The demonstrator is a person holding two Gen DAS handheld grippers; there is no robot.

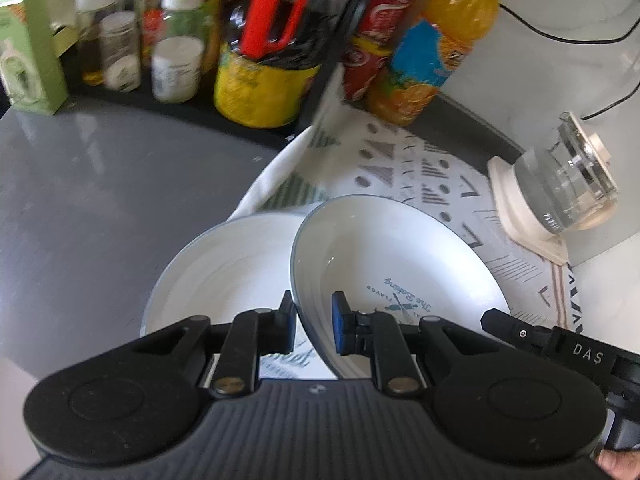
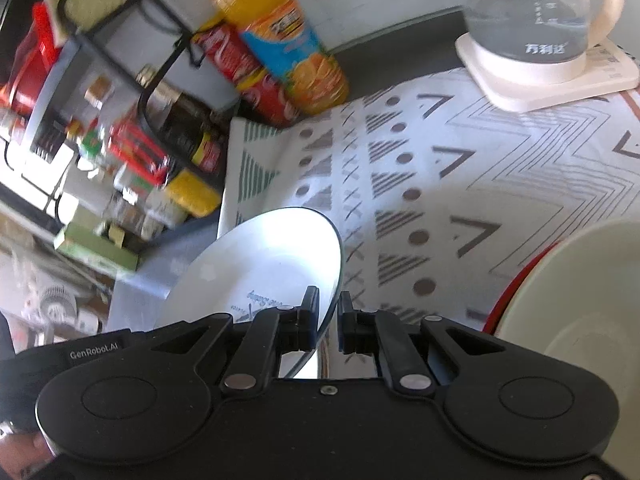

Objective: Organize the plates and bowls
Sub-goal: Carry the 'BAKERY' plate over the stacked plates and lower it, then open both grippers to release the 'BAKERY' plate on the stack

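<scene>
While both tools point down over the patterned cloth, the scene reads as follows.

Left hand-held gripper point(image 1: 313, 322): jaws narrowed to a small gap, clamped on the near rim of a white bowl point(image 1: 400, 264); one finger sits outside the wall, the blue-padded finger point(image 1: 340, 326) inside it.
White bowl: rim dark-edged, blue print on its inner floor; it is tilted, its left edge overlapping a second dish.
White plate point(image 1: 224, 276) (left view): lies left of and partly under the bowl, half on the grey worktop point(image 1: 100, 200), half at the edge of the cloth.
Right hand-held gripper point(image 2: 329, 316): jaws nearly together, pinching the thin edge of a white dish point(image 2: 272, 256) with blue print, which is tilted up to the left of the fingers. Whether this is the same bowl I cannot tell.
Patterned cloth point(image 2: 460, 168): spread on the worktop beneath the dishes.
Cream bowl point(image 2: 580, 320): at the right edge of the right view, on the cloth.
Glass kettle point(image 2: 532, 20): on its cream base at the far end of the cloth.
Orange drink bottle point(image 1: 444, 48): stands by the wall beside red cans.
</scene>
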